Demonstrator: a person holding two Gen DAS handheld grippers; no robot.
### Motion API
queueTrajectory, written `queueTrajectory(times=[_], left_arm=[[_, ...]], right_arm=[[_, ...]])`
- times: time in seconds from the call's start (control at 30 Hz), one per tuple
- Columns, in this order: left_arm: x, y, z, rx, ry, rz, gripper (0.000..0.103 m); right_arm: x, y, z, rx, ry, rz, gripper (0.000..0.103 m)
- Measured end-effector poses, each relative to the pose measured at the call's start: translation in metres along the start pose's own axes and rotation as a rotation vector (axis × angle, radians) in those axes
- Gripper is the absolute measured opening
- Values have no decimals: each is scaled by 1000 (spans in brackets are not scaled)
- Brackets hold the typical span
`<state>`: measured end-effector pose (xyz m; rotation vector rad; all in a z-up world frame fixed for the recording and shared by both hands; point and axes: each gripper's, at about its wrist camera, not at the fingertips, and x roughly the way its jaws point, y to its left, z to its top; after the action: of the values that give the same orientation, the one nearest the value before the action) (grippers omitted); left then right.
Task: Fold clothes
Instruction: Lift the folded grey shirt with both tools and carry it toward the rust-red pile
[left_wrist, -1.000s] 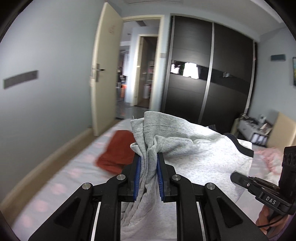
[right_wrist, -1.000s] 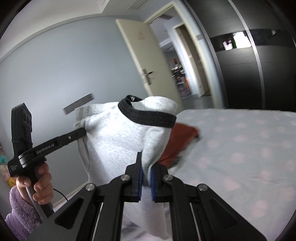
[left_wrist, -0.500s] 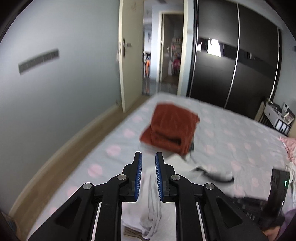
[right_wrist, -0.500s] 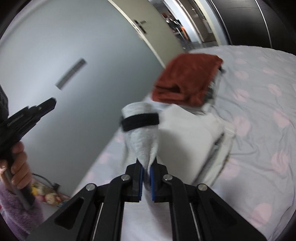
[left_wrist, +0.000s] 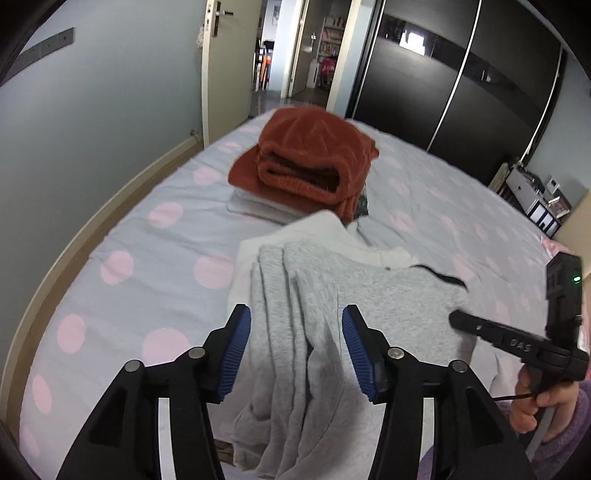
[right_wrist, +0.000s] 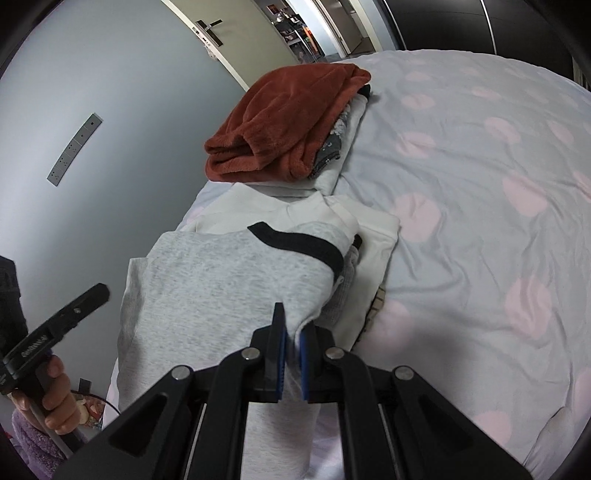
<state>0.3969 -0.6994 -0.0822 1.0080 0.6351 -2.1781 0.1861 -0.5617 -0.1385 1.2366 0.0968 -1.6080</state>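
Grey garment: the grey sweatshirt (left_wrist: 332, 314) (right_wrist: 229, 280) lies folded on the near part of the bed (left_wrist: 155, 243) (right_wrist: 480, 206), its black collar band (right_wrist: 299, 247) toward the far side, resting on a white garment (right_wrist: 376, 236).
Left hand-held gripper (left_wrist: 295, 350): blue pads spread wide apart, holding nothing, poised over the sweatshirt's gathered left folds.
Right hand-held gripper (right_wrist: 290, 350): pads pressed together on the sweatshirt's near right corner.
Far pile: a rust-red fleece (left_wrist: 310, 162) (right_wrist: 284, 122) sits folded atop a stack of pale clothes, just beyond the white garment.
Room: open door (left_wrist: 225, 66) far left, dark wardrobe (left_wrist: 461, 96) far right.
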Motion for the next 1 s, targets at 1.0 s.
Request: queueTrajectory(times=[1.0], left_arm=[[5, -32, 0, -18, -26, 14, 14]], right_arm=[[-10, -2, -8, -19, 4, 30, 6]])
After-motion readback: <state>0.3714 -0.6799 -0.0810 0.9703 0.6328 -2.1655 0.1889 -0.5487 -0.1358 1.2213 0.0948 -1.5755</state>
